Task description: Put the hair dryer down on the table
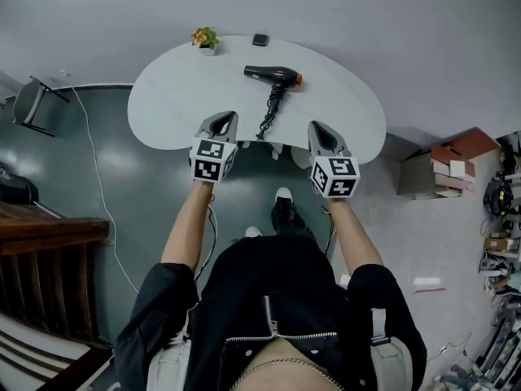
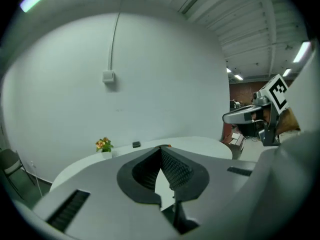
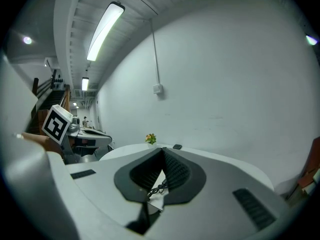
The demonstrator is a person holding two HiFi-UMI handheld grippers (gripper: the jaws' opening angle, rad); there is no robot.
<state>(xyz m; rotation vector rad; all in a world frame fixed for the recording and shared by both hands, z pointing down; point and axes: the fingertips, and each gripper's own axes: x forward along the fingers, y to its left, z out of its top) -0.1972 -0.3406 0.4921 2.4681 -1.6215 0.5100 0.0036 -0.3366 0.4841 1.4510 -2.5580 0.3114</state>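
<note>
Pale wall and grey floor frame a white rounded desk (image 1: 171, 104). The left tongs (image 1: 221, 120) and right tongs (image 1: 319, 129) hover at its near edge. Both are closed on nothing, so the set-down looks done. Beyond and between them the hair dryer (image 1: 273, 75) lies flat on the desk. Its barrel runs crosswise, orange end toward the right tongs' side, and its coiled cord (image 1: 269, 114) trails back toward the gap between the tongs. A potted plant (image 1: 205, 39) stands farther off.
</note>
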